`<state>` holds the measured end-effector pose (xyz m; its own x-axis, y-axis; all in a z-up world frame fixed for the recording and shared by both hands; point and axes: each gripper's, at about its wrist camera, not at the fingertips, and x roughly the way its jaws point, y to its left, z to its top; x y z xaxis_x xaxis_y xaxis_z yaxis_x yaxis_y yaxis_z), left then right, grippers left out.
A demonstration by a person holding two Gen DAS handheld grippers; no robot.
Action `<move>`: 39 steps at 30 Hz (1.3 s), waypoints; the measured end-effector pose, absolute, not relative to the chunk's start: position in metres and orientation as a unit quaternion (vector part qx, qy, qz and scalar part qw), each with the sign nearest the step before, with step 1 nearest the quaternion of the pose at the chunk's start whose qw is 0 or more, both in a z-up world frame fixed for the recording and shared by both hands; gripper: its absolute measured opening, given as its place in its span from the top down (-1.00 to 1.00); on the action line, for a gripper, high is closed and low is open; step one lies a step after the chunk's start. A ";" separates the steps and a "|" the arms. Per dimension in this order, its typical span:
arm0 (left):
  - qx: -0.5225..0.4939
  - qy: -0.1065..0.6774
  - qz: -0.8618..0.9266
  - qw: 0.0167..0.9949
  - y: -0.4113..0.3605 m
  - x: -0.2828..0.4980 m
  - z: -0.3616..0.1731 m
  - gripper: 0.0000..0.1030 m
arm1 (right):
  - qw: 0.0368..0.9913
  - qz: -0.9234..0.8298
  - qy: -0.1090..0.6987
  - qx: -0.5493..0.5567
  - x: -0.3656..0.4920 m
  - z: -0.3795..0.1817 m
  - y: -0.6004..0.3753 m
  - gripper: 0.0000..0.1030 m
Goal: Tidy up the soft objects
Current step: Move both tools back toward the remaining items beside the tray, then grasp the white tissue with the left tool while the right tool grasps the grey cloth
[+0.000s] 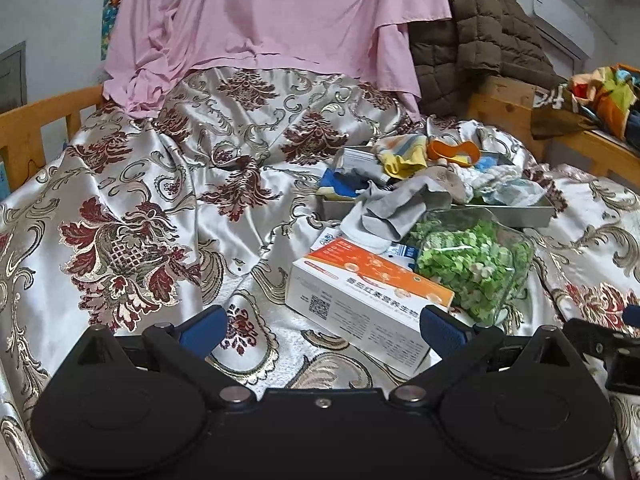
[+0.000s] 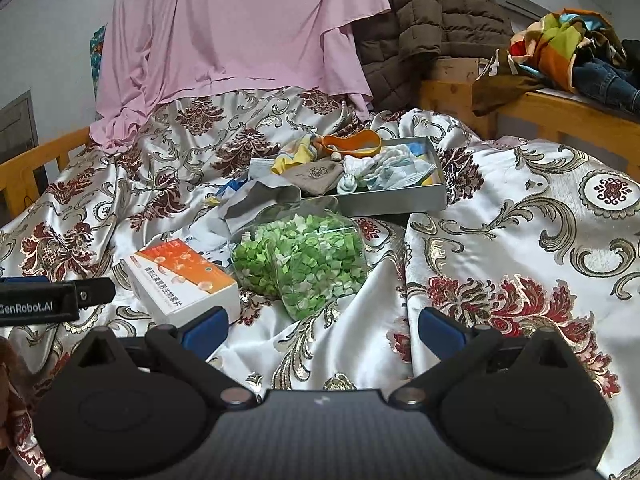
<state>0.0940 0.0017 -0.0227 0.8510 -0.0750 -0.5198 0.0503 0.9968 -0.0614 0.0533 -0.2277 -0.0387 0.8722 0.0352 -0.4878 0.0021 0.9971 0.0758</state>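
Note:
A grey metal tray point(image 1: 516, 216) point(image 2: 396, 200) sits on the bed, heaped with soft items: a yellow cloth point(image 1: 402, 156) point(image 2: 298, 152), a beige pouch point(image 2: 316, 178), white rolled cloths point(image 2: 380, 168) and an orange band point(image 1: 452, 152) point(image 2: 352, 144). A grey sock point(image 1: 396, 208) point(image 2: 260, 196) hangs over the tray's near-left edge. In front lie a clear bag of green pieces point(image 1: 472, 264) point(image 2: 304, 260) and a white and orange box point(image 1: 368, 296) point(image 2: 184, 280). My left gripper point(image 1: 322, 326) is open just short of the box. My right gripper point(image 2: 322, 326) is open, holding nothing, before the bag.
A patterned satin bedspread point(image 1: 140, 200) point(image 2: 520, 240) covers the bed. A pink sheet point(image 1: 272, 20) point(image 2: 240, 32) and a brown quilted jacket point(image 1: 472, 36) point(image 2: 436, 16) hang behind. Wooden rails point(image 1: 36, 120) point(image 2: 560, 116) edge both sides; colourful clothes point(image 2: 568, 48) lie on the right ledge.

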 end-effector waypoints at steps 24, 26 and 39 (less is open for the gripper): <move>-0.074 0.281 -0.033 0.956 0.033 0.172 -0.023 -0.98 | 0.971 0.034 0.237 0.022 0.125 -0.008 -0.228 -1.00; -0.078 0.285 -0.028 0.955 0.038 0.185 -0.024 -0.98 | 0.970 0.040 0.242 0.006 0.140 -0.002 -0.224 -1.00; -0.103 0.293 -0.011 0.950 0.066 0.247 -0.035 -0.98 | 0.955 0.062 0.286 -0.048 0.223 0.007 -0.186 -1.00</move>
<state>0.2469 0.0661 -0.0346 0.8277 -0.0809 -0.5553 -0.0399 0.9786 -0.2020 0.2228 -0.1855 0.0072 0.8286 0.0920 -0.5522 -0.1465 0.9877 -0.0552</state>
